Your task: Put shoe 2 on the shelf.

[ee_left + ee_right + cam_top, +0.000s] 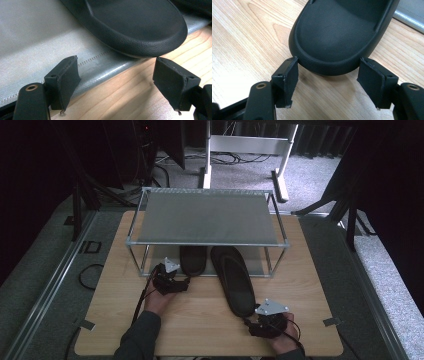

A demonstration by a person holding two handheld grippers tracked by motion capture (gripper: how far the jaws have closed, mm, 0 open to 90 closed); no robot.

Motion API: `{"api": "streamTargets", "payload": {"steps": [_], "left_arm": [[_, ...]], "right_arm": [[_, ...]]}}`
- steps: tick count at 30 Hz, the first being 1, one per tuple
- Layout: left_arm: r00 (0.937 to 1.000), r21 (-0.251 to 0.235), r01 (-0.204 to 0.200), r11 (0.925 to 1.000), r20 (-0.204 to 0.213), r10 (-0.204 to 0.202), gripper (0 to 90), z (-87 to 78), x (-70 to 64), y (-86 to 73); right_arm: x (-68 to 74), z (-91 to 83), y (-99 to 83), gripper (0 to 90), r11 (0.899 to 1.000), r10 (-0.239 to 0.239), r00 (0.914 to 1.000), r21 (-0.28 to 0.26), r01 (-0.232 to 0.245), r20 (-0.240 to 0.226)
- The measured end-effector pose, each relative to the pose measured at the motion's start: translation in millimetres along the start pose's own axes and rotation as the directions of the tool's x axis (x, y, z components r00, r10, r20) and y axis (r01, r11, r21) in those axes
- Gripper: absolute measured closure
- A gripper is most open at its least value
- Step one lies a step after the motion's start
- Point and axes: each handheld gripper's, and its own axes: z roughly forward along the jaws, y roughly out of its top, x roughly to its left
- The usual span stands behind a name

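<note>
— What carries everything here?
— A light wooden table [200, 315], with a metal-framed shoe rack [207, 217] standing at its far half.
— And under the rack?
— A grey mat [37, 37] holding one black slipper [193, 259]; the other black slipper [235, 280] lies partly out from the rack, heel on bare wood.

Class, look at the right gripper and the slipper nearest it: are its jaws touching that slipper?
Cannot tell. In the right gripper view the open right gripper straddles the slipper heel, jaw tips right at its edge, with neither contact nor gap plain.

black slippers [235, 280]; grey rack [207, 217]; pale wood-grain table [200, 320]
</note>
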Motion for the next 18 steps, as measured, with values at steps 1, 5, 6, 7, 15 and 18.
{"api": "streamTargets", "payload": {"steps": [1,5,6,7,15,18], "left_arm": [[1.0,0.0,0.0,1.0,0.0,0.0,21.4,0.0,0.0,0.0],[1.0,0.0,0.0,1.0,0.0,0.0,21.4,0.0,-0.1,0.0],[1.0,0.0,0.0,1.0,0.0,0.0,21.4,0.0,-0.1,0.0],[1.0,0.0,0.0,1.0,0.0,0.0,21.5,0.0,0.0,0.0],[1.0,0.0,0.0,1.0,0.0,0.0,21.4,0.0,0.0,0.0],[1.0,0.0,0.0,1.0,0.0,0.0,21.4,0.0,0.0,0.0]], "right_arm": [[0.0,0.0,-0.1,32.5,1.0,-0.002,1.0,0.0,0.002,0.001],[2.2,1.1,0.9,33.0,1.0,-0.001,1.0,-0.002,0.001,0.006],[2.2,1.1,0.9,33.0,1.0,-0.001,1.0,-0.002,0.001,0.006],[3.5,2.1,1.9,34.3,1.0,-0.009,1.0,-0.006,0.009,0.002],[4.2,8.6,8.0,35.1,1.0,-0.02,0.9998,-0.009,0.02,0.003],[5.7,11.2,10.7,35.2,1.0,-0.03,0.9995,-0.008,0.03,0.003]]}}
